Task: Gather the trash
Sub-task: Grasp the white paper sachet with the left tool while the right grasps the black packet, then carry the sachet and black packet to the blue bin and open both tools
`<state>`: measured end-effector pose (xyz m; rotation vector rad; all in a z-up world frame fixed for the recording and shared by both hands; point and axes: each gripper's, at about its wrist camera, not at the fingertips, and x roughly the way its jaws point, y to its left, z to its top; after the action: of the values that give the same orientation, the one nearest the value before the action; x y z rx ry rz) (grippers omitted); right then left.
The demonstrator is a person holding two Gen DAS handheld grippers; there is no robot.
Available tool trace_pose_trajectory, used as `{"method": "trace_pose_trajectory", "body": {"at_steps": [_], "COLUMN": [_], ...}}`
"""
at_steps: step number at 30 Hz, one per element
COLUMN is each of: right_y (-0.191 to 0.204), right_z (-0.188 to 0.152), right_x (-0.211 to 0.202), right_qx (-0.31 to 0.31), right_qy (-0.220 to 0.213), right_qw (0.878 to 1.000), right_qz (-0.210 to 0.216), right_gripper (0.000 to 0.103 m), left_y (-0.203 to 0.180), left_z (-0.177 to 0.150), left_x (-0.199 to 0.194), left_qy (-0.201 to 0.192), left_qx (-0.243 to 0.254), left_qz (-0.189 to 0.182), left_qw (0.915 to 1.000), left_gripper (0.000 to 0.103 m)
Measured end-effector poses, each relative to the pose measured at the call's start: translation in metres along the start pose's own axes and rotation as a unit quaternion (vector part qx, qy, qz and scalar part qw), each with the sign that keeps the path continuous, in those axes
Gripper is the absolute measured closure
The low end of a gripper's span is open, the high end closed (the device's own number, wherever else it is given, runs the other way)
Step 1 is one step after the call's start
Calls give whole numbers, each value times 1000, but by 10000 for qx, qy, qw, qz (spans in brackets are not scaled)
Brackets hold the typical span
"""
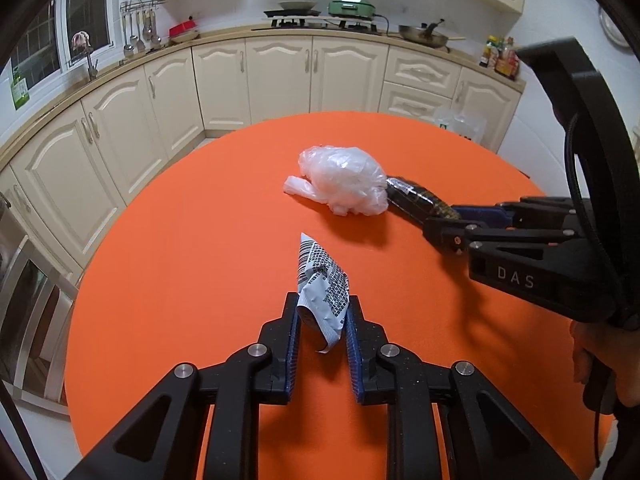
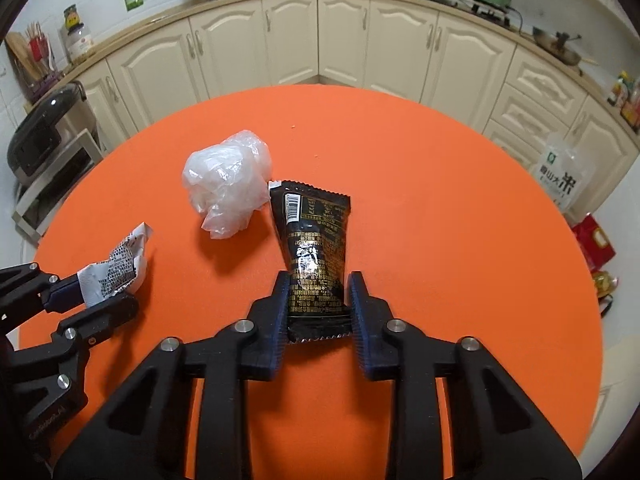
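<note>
Round orange table (image 1: 180, 260): left gripper (image 1: 323, 312) pinches a crinkled silver barcode-printed wrapper (image 1: 320, 280); right gripper (image 2: 318, 300) pinches a glossy black gold-lettered pouch (image 2: 312, 240), beside a crumpled translucent plastic bag (image 2: 226, 184).

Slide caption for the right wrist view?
Right claw grips black foil snack packet on orange round table, beside crumpled clear plastic bag.

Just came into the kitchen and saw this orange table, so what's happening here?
A person is clearing trash with two handheld grippers. The left gripper is shut on a crumpled white wrapper, and the right gripper is clamped on a black snack packet. A balled-up clear plastic bag lies untouched on the orange table beside the packet.
</note>
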<state>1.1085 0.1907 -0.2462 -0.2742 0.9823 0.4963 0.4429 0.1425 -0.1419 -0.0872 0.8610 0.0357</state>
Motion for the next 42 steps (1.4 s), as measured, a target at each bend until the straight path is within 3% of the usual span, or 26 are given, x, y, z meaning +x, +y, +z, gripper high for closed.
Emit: {"method": "trace_pose_trajectory", "body": {"at_steps": [4, 10, 17, 23, 30, 37, 42], "right_y": [-3, -16, -34, -71, -123, -177, -210], "right_z": [-15, -61, -124, -192, -274, -345, -380], "right_x": [-13, -68, -128, -183, -248, -286, -296], "right_qx": [124, 476, 847, 1349, 1922, 2510, 2848], "right_qy": [-116, -589, -1015, -1373, -1800, -1949, -1989], "right_qw": [9996, 9945, 9864, 9772, 9627, 9481, 9377], "right_qz": [214, 727, 979, 894, 625, 111, -62], "right_gripper": [80, 87, 89, 89, 89, 89, 88], "left_y": [-11, -33, -77, -137, -241, -341, -393], "left_z": [-3, -14, -28, -40, -53, -69, -73], "left_x": [-8, -32, -56, -80, -93, -75, -46], "left_qy": [-56, -173, -184, -218, -177, 33, 299], "left_qx": [78, 170, 258, 613, 1265, 1927, 2292], "left_qz": [-67, -178, -599, -855, -1271, -1644, -1781], "left_qw": [9999, 9995, 9977, 9942, 9836, 9674, 9565], "left_gripper": [86, 86, 86, 86, 86, 86, 86]}}
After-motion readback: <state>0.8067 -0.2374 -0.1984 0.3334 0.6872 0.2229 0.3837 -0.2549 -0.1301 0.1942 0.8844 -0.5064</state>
